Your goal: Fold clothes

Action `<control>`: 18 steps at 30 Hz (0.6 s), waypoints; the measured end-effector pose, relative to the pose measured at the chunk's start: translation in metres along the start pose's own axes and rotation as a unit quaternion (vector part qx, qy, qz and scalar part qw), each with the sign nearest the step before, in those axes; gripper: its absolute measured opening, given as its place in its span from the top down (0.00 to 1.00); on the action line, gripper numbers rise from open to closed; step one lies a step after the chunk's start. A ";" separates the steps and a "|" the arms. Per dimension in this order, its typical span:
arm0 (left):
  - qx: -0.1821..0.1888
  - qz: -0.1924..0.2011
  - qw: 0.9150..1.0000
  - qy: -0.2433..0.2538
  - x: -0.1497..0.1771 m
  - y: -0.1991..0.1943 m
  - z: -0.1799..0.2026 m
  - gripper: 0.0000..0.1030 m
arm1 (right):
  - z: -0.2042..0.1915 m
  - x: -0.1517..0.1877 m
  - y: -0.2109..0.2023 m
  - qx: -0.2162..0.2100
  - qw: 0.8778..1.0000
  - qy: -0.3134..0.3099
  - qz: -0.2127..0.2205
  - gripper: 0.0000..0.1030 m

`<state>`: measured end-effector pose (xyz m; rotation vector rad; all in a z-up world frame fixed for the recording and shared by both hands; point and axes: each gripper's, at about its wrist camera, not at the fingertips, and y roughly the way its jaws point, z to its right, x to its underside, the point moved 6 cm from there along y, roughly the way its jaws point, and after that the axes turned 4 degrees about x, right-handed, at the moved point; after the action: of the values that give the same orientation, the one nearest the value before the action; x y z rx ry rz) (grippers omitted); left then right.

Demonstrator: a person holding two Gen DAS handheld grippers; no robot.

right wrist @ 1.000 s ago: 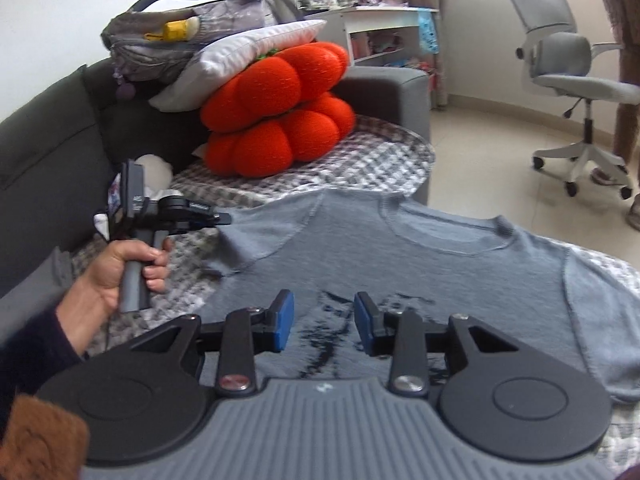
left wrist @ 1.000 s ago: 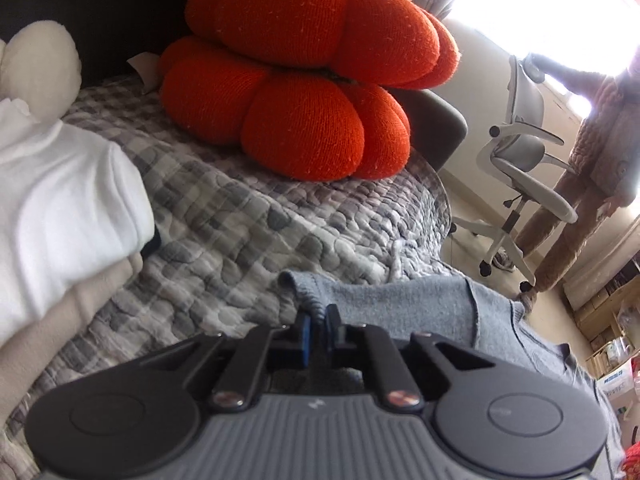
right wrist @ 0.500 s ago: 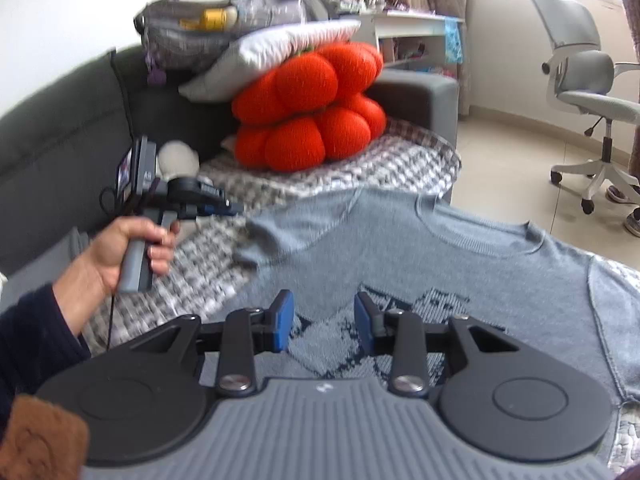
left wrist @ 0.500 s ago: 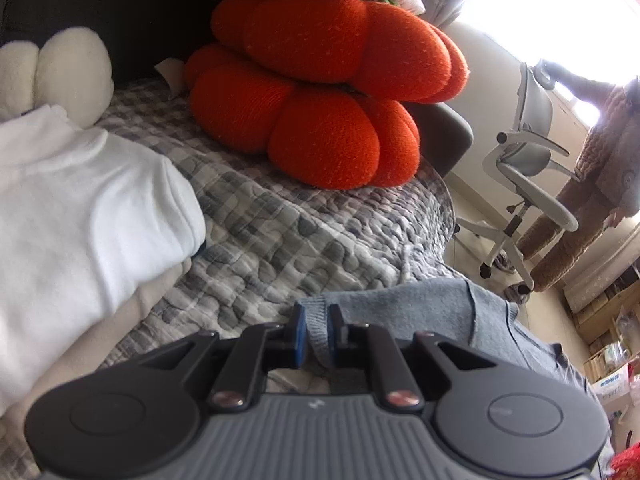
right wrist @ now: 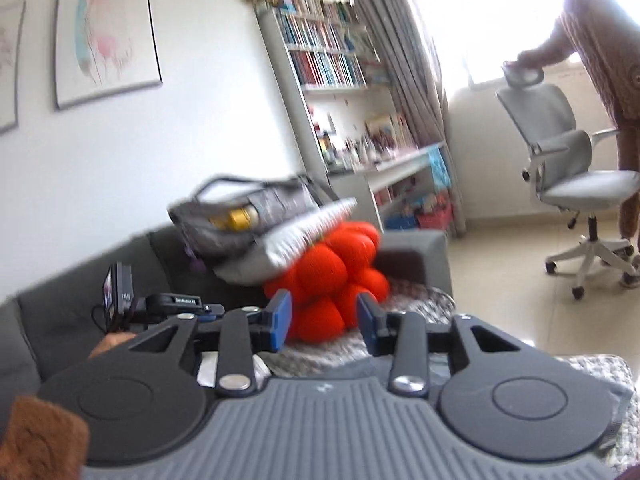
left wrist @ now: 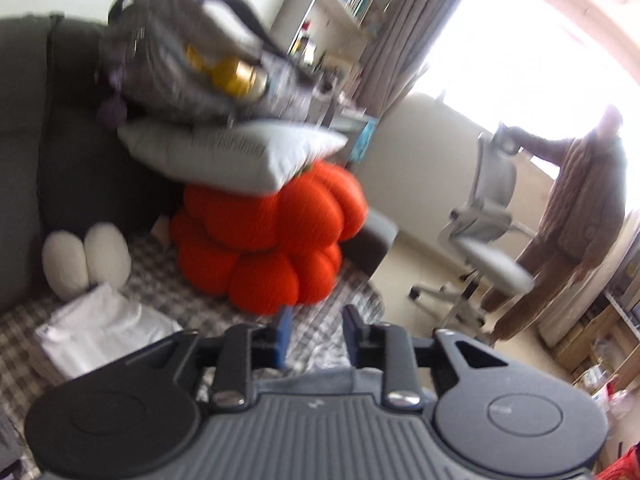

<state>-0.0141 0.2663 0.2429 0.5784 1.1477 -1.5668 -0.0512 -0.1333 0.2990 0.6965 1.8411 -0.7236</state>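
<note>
Jaws on my left gripper (left wrist: 314,336) and right gripper (right wrist: 323,322) are opening, nothing between them — next, probably, regrasp the grey sweater (left wrist: 320,382) and fold.

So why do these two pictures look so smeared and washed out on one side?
Left wrist view: motion blur smears the grey bag and pillow; the window is blown out to white, leaving the standing person backlit. Right wrist view: the bag is streaked too, the bookshelf leans from fisheye bending, and window glare bleaches the upper right.
</note>
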 end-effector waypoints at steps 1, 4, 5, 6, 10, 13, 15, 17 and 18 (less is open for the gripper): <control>0.006 0.016 1.000 0.002 -0.005 -0.019 0.008 0.65 | -0.006 -0.005 -0.008 -0.009 1.000 0.008 0.012 0.52; 0.019 0.055 0.998 0.006 0.001 -0.056 0.018 0.51 | -0.023 0.011 -0.022 -0.030 0.999 0.024 0.026 0.49; 0.020 0.055 0.998 0.004 0.008 -0.057 0.018 0.46 | -0.028 0.022 -0.024 -0.034 0.999 0.026 0.028 0.49; 0.020 0.056 0.998 0.002 0.016 -0.058 0.017 0.43 | -0.033 0.036 -0.023 -0.033 0.999 0.025 0.029 0.48; 0.006 0.013 1.000 -0.022 0.051 -0.030 0.002 0.40 | -0.050 0.105 -0.014 -0.022 1.000 0.009 -0.003 0.47; 0.006 -0.017 0.998 -0.052 0.071 0.001 -0.012 0.39 | -0.062 0.156 -0.001 0.004 0.999 -0.025 -0.043 0.47; -0.002 -0.032 0.997 -0.066 0.081 0.022 -0.019 0.39 | -0.068 0.182 0.010 0.028 0.996 -0.061 -0.056 0.47; -0.007 -0.049 0.996 -0.076 0.089 0.043 -0.025 0.39 | -0.071 0.200 0.019 0.035 0.994 -0.070 -0.071 0.47; -0.011 -0.057 0.996 -0.073 0.095 0.053 -0.027 0.39 | -0.072 0.207 0.023 0.030 0.994 -0.065 -0.081 0.47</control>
<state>-0.0009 0.2478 0.1335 0.3824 1.1009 -1.6642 -0.1461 -0.0360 0.1253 0.5291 1.7763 -0.9111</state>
